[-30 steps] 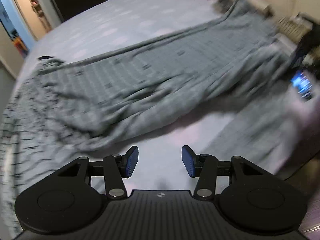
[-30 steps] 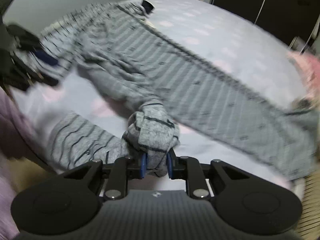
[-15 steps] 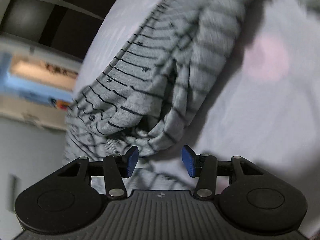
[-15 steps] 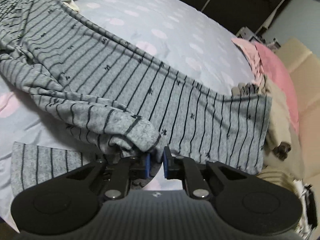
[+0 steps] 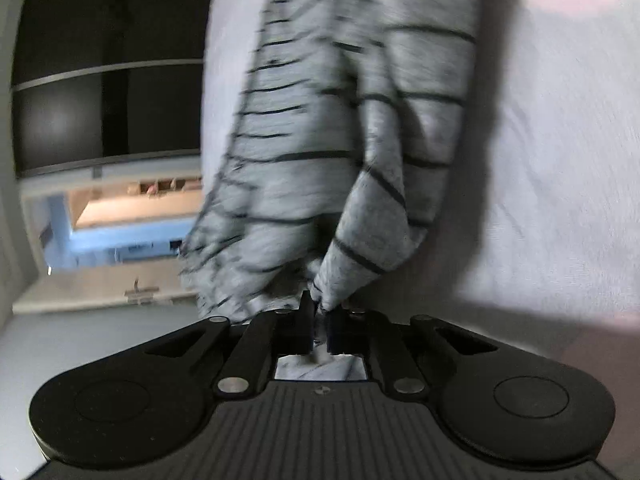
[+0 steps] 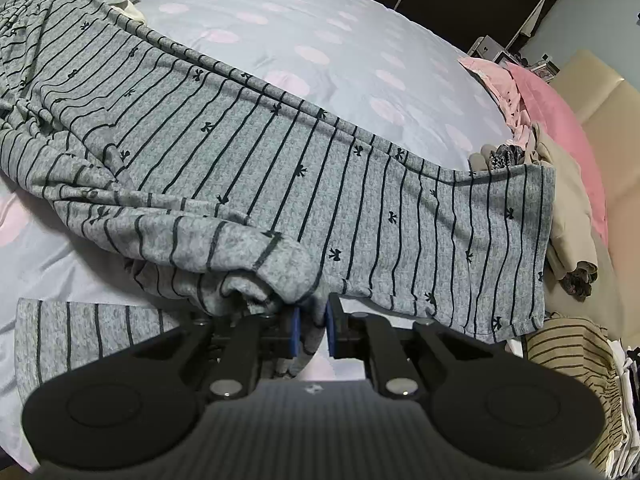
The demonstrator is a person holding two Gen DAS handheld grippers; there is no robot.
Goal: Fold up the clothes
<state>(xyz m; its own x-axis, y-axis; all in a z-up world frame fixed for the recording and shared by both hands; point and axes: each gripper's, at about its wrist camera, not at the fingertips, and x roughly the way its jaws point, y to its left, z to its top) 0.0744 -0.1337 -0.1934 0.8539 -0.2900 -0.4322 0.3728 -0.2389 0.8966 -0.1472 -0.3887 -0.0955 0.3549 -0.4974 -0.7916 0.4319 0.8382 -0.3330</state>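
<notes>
The grey striped garment lies spread across the bed. The right tongs pinch a bunched fold at its near edge; the left tongs, just closed, clamp another corner.

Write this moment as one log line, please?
task: fold clothes | left hand-held gripper: shut on striped garment | right hand-held gripper: shut on striped garment | surface: bed

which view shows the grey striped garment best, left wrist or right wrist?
Right wrist. The grey striped garment lies spread across the spotted bedsheet, stripes and small bow prints sharp, a bunched fold in the right claw. The left wrist view shows only a blurred hanging fold, pinched in the left claw.
</notes>
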